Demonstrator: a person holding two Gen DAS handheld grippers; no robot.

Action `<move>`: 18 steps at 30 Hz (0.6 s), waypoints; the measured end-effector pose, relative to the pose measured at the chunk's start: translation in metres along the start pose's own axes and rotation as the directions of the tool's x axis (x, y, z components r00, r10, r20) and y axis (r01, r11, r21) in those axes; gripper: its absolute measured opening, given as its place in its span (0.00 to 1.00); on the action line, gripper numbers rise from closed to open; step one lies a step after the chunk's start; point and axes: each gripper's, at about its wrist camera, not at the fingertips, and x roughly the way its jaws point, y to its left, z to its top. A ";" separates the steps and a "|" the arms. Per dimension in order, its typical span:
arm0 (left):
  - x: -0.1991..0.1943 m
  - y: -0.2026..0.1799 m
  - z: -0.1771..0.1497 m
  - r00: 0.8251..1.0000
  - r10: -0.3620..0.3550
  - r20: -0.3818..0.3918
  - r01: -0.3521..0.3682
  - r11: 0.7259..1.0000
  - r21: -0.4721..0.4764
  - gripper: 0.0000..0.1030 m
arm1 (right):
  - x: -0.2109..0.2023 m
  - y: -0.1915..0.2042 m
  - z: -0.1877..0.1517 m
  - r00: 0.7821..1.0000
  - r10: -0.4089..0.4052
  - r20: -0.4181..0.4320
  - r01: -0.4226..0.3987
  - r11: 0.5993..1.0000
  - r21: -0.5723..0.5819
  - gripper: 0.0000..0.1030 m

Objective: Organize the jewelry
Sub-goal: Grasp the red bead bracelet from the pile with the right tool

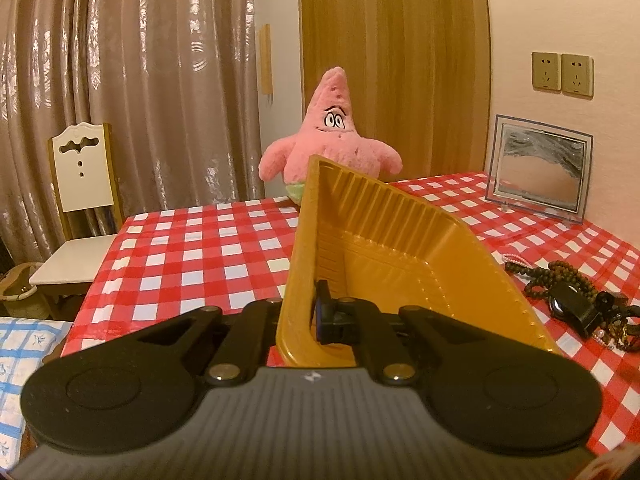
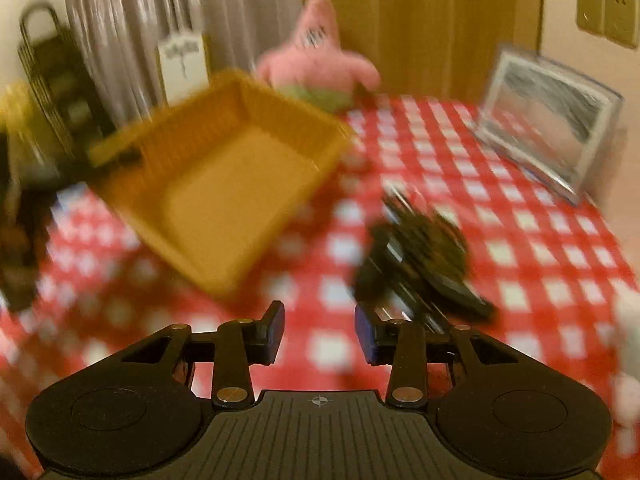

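Red-and-white checked cloth covered the surface (image 1: 192, 248), with a pink plush star (image 1: 334, 136) at its far edge. The left hand-held gripper (image 1: 308, 320) pinched the near rim of a gold plastic tray (image 1: 400, 248), tilted up mid-frame; it looked light, thin and flexible. The jewelry pile (image 2: 420, 252), loose beads and straps likely to tangle, lay just ahead of the right hand-held gripper (image 2: 320, 336), whose fingers stood apart and empty, at lower center.

Checked table (image 1: 200, 248) bears jewelry pile (image 1: 576, 300), plush (image 1: 332, 136), frame (image 1: 540, 168).
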 end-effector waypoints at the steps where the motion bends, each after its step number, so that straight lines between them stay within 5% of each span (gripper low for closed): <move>1: 0.000 -0.001 0.000 1.000 0.002 0.001 -0.002 1.000 0.003 0.04 | 0.002 -0.005 -0.006 1.000 -0.017 -0.023 0.017 1.000 -0.012 0.38; 12: -0.001 -0.002 0.001 1.000 0.013 -0.002 -0.012 1.000 0.017 0.04 | 0.022 -0.021 -0.012 0.996 -0.072 -0.045 0.068 0.994 -0.087 0.38; 18: -0.001 -0.001 0.001 1.000 0.013 0.000 -0.013 1.000 0.016 0.04 | 0.040 -0.026 -0.011 0.994 -0.085 -0.073 0.084 0.996 -0.018 0.37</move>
